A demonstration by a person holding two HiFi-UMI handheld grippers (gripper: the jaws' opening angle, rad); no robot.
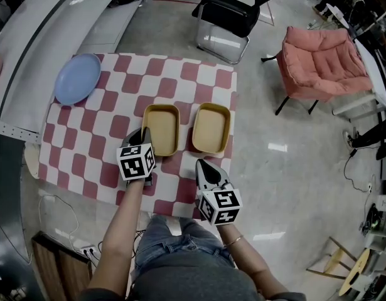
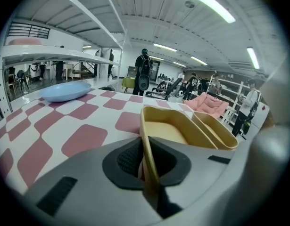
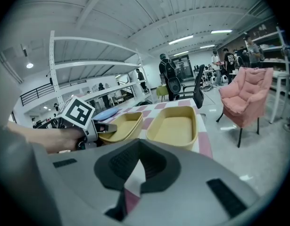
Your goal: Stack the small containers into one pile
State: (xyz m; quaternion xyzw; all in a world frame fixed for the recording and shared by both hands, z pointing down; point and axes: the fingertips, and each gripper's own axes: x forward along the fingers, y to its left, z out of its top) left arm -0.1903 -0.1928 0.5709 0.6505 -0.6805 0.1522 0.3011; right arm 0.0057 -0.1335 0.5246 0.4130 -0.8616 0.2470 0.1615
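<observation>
The checkered table carries everything, and its right edge is the first hazard. The right container stands close to that edge, so a knock during stacking could send it to the floor.

On the table's far left corner lies a blue plate, holding nothing and well clear of the work.

Around the table's middle, the left container and the right one stand side by side, with a strip of cloth showing between them. Both are tan, shallow and empty, and neither is stacked yet.

The left gripper is clamped on the left container's thin wall on its left side, the wall pinched between its pads. Held by one side only, the container would likely hang tilted when lifted. It could slip from the pads or catch the other's rim instead of nesting.

Over the table's near edge, the right gripper has its jaws together on nothing and touches no container.
</observation>
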